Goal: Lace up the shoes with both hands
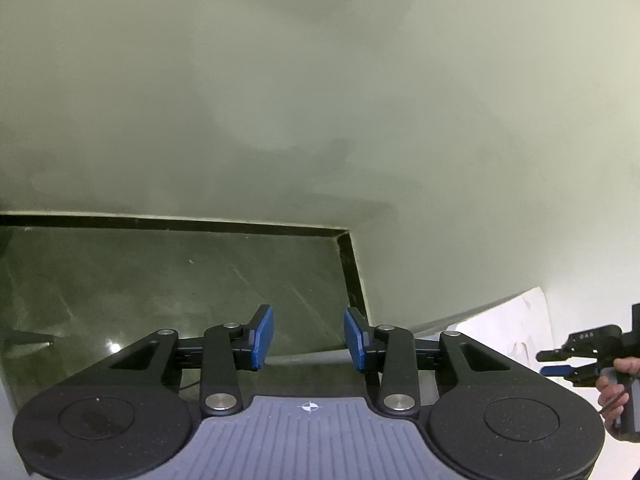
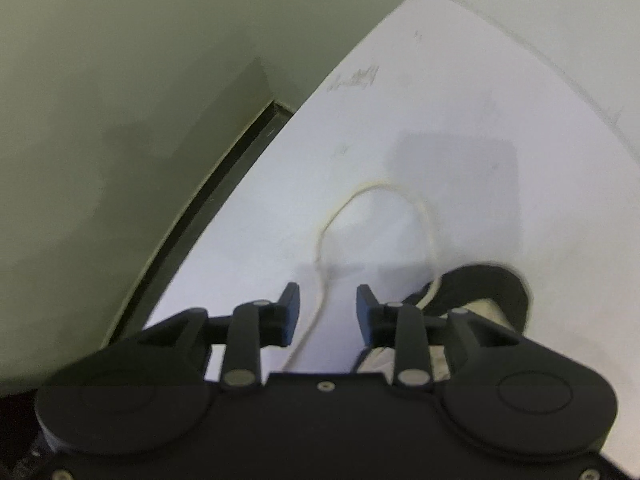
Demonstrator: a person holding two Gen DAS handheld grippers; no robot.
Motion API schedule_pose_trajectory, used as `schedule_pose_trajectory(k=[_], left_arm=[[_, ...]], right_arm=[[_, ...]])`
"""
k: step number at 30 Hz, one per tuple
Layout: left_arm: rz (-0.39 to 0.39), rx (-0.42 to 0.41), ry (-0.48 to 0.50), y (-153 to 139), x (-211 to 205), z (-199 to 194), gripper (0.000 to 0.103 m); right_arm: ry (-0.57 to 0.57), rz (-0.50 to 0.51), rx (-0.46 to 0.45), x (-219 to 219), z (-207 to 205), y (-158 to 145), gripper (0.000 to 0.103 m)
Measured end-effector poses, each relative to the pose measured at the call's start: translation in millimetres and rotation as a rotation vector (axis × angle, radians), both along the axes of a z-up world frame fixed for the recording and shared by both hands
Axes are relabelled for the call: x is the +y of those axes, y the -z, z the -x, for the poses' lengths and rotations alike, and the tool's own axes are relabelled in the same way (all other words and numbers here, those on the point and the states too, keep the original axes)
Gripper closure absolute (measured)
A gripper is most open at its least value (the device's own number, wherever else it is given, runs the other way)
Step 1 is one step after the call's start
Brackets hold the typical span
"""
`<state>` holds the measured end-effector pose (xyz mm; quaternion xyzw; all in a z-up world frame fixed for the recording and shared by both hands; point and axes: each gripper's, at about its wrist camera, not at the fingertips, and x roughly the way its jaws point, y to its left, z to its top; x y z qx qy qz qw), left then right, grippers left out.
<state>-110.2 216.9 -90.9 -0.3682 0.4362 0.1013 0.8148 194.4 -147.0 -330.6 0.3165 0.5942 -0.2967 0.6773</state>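
Hovering over white tabletop (image 2: 460,92): right gripper (image 2: 328,300) part-open, thin cream shoelace (image 2: 320,256) between jaws, unpinched; black low-top shoe (image 2: 484,292) just right of lace. Left gripper (image 1: 308,336) part-open, empty, aimed at dark floor (image 1: 160,280). Risk: closing off-line, missing the slack lace.

The left gripper (image 1: 308,339), a black two-finger tool with flat blue pads (image 1: 263,337), points downward at a slant with its jaws parted and nothing between them. The right gripper (image 2: 328,309), a matching black tool with dark blue pads (image 2: 291,312), points almost straight down, its jaws also apart and pressing on nothing. Seen from the left wrist camera, this right gripper sits at the far right edge, its grey handle gripped by a person's bare hand (image 1: 616,384) with fingers curled around it.
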Motion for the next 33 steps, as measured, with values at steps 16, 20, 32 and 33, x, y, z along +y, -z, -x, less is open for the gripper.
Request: schedule_pose_trajectory(k=[16, 20, 32, 33], left_arm=[[0.024, -0.008, 0.139, -12, -31, -30, 0.070], [0.040, -0.051, 0.273, -27, -58, -51, 0.068], [0.307, -0.107, 0.667, -64, -204, -132, 0.056], [0.321, -0.091, 0.693, -62, -216, -139, 0.055]], right_arm=[[-0.144, 0.027, 0.150, 62, -30, 53, 0.102], [-0.102, 0.009, 0.033, 40, -17, 33, 0.103], [0.179, -0.230, -0.588, -86, 157, -98, 0.103], [0.183, -0.243, -0.605, -88, 170, -97, 0.103]])
